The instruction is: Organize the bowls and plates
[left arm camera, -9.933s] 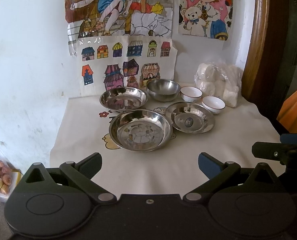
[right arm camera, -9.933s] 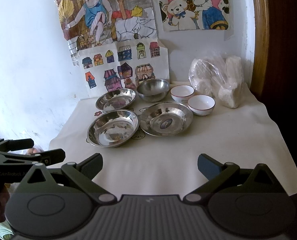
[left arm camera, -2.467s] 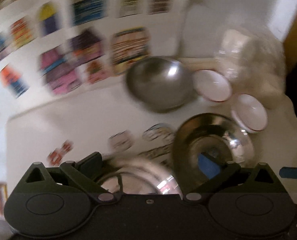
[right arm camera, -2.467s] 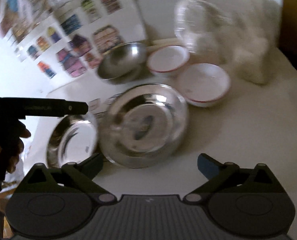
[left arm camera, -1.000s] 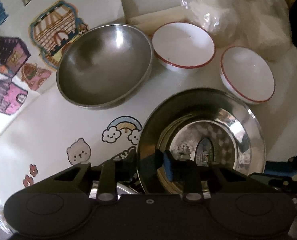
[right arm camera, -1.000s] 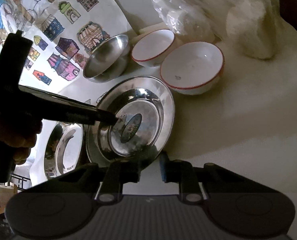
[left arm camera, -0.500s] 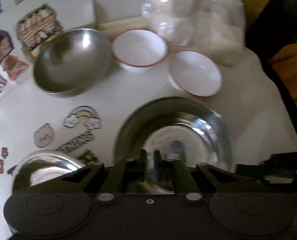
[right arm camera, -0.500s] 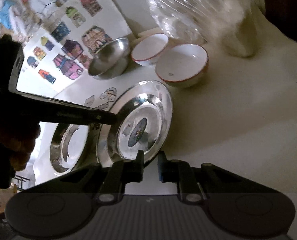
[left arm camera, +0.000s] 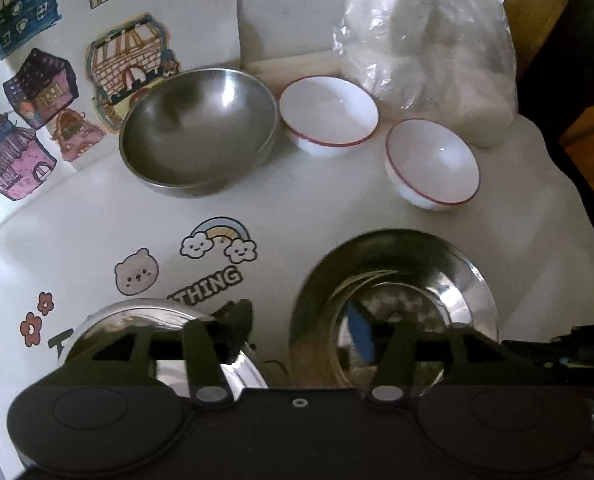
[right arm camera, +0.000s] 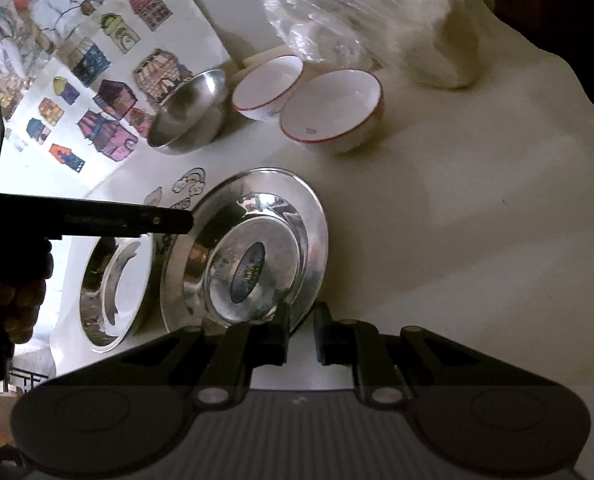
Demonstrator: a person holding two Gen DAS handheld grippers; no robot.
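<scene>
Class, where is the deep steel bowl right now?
In the left wrist view, the steel bowl sits at the back of the table, against the house drawings, just left of the two white bowls.

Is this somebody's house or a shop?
Probably a house. Kids' coloured drawings hang on the wall, the tablecloth has cartoon stickers, and everyday steel plates and bowls sit on it.

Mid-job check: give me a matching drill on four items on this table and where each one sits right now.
1. stickered steel plate
2. deep steel bowl
3. plastic bag
4. far white bowl

A. just right of the deep steel bowl
B. rim between the right tool's fingers
C. in front of the house drawings
D. back right corner

Pairs: 1-B, 2-C, 3-D, 4-A
</scene>
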